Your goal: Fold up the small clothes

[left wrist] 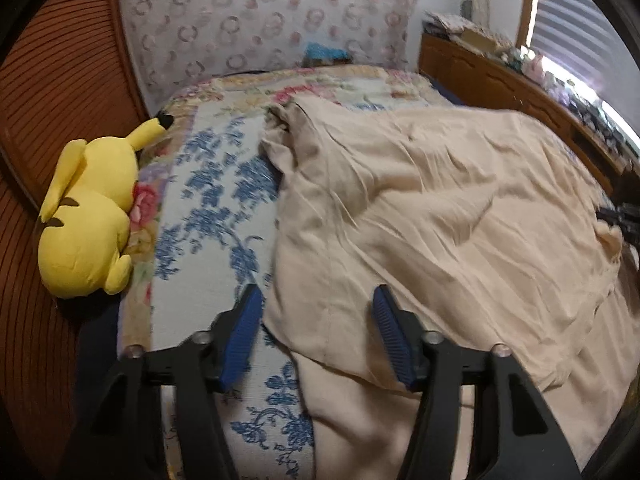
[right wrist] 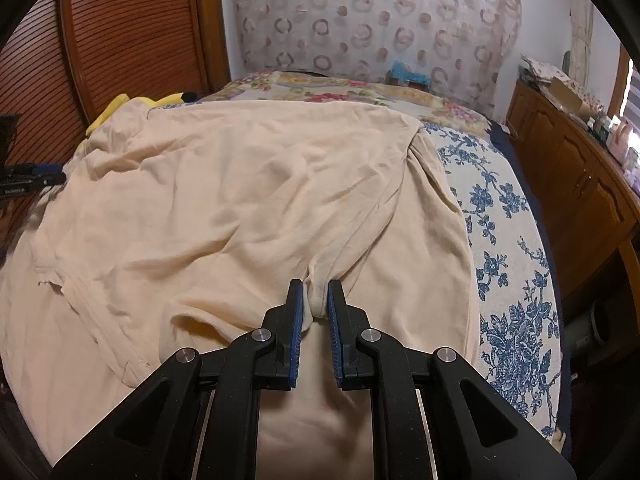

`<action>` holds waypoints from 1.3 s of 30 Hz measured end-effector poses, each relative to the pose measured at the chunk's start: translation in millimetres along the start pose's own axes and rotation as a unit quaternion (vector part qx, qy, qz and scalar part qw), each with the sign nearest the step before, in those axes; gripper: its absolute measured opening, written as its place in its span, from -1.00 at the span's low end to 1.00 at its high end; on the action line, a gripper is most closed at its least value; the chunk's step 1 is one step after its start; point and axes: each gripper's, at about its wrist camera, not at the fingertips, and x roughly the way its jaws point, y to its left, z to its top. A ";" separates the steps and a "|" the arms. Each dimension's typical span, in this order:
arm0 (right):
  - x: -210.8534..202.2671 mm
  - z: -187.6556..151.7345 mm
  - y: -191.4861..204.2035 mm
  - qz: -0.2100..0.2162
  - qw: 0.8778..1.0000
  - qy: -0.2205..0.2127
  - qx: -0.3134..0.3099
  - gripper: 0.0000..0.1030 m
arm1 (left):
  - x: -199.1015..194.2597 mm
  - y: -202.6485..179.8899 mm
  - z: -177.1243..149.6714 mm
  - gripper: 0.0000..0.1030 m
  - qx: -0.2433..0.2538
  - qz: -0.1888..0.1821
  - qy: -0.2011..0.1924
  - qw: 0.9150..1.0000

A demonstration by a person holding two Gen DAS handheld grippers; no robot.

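Observation:
A cream shirt (left wrist: pixel 432 208) lies spread and wrinkled on the floral bedspread (left wrist: pixel 208 200). It also shows in the right wrist view (right wrist: pixel 240 200). My left gripper (left wrist: pixel 318 300) is open, its blue pads straddling the shirt's left edge just above the cloth. My right gripper (right wrist: pixel 316 296) is shut on a pinched fold of the shirt at its near edge. The right gripper shows in the left wrist view at the far right edge (left wrist: pixel 624 216). The left gripper shows in the right wrist view at the far left edge (right wrist: pixel 36 176).
A yellow plush toy (left wrist: pixel 88 216) lies at the bed's left edge by the wooden louvred doors (left wrist: pixel 52 80). A wooden dresser (right wrist: pixel 572 176) with clutter runs along the right. A patterned cover (right wrist: pixel 372 20) hangs behind the bed, with a teal item (right wrist: pixel 408 74) below it.

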 end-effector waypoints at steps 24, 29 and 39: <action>-0.5 -1.0 -0.9 0.001 1.000 0.000 0.001 -0.81 | -30.1 -8.8 12.6 -0.27 0.023 0.030 -0.056 0.998; -0.7 -1.1 -0.8 0.001 1.000 0.000 0.000 -0.81 | -12.0 -0.9 5.6 -0.20 0.020 0.023 -0.016 0.999; -1.0 -1.3 -1.1 0.001 1.000 0.000 0.001 -0.81 | -11.0 -12.5 -0.8 -0.97 0.029 0.023 -0.024 0.999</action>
